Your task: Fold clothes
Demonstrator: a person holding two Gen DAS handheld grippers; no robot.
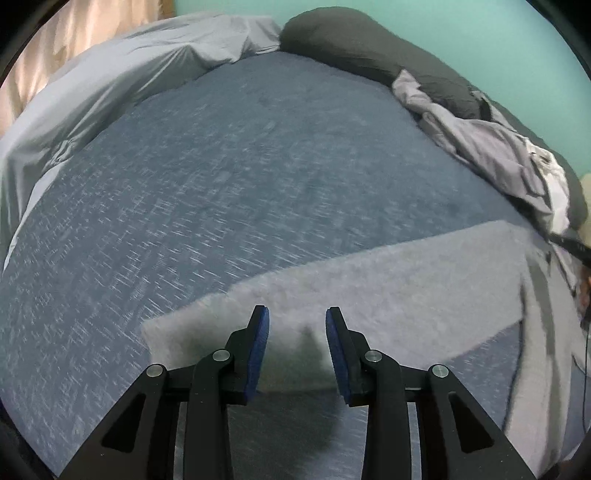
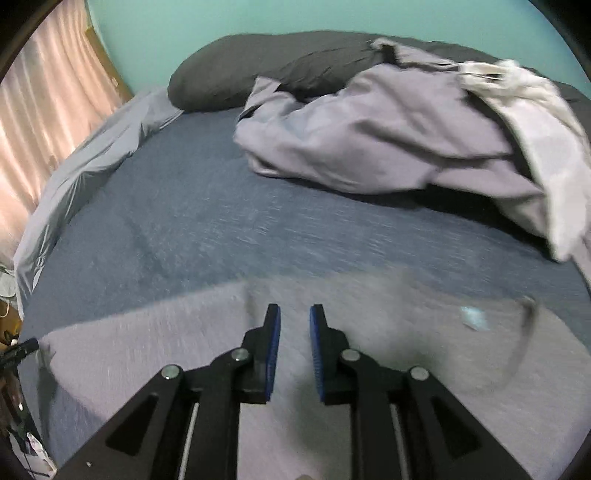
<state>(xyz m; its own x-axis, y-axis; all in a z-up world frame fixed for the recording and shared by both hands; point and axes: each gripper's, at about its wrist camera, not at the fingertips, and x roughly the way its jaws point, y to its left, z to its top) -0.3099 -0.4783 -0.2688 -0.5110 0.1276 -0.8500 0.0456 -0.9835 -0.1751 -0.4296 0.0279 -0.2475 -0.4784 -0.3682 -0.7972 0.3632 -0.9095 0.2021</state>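
Blue-grey bed cover (image 2: 207,206), dark pillow (image 2: 258,62) at the head, teal wall (image 2: 155,33), pink curtain (image 2: 40,122) at left

Both views are dim and cool-toned, with soft, even light and no glare. The brightest patch is the pink curtain (image 2: 44,122) at the upper left, which glows as if lit from behind. Motion blur streaks the blue bed cover (image 1: 229,192) and smears the pale grey garment (image 2: 369,332) below it. Each gripper casts a faint, diffuse shadow beneath itself. Fisheye distortion bows the bed, and black vignetting rings every corner.
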